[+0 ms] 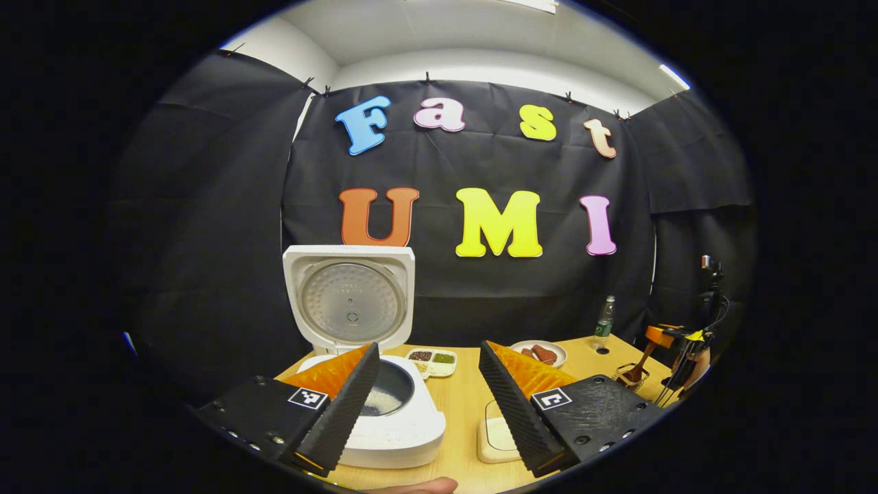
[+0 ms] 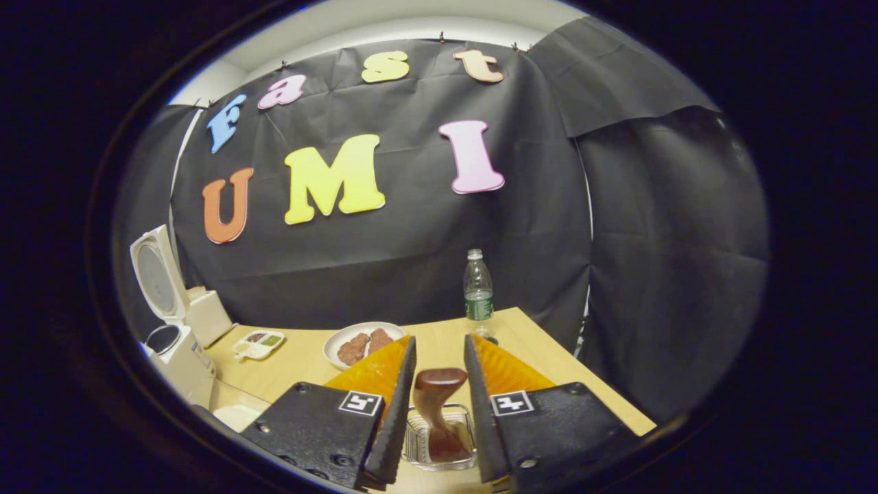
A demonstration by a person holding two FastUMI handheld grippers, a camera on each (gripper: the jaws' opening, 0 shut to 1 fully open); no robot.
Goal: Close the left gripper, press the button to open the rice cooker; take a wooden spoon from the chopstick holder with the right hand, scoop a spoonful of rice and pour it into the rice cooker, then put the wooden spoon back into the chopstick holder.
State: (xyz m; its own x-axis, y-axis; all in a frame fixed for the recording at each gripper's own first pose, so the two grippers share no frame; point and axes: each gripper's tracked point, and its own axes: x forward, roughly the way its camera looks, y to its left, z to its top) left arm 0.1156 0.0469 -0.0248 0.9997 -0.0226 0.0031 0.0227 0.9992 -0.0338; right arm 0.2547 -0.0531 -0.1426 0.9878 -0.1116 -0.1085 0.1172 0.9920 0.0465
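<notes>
Right hand-held gripper (image 2: 439,384) spread open, fingers either side of dark brown wooden spoon (image 2: 437,398), not touching it. Spoon stands upright in clear wire-mesh chopstick holder (image 2: 418,446) on wooden table (image 2: 535,357). Left hand-held gripper (image 1: 429,398) released, jaws wide apart, above white rice cooker (image 1: 398,429); lid raised, rice visible in pot.

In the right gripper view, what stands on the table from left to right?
Open rice cooker → compartment tray → plate of meat → wooden spoon in the chopstick holder → water bottle.
</notes>
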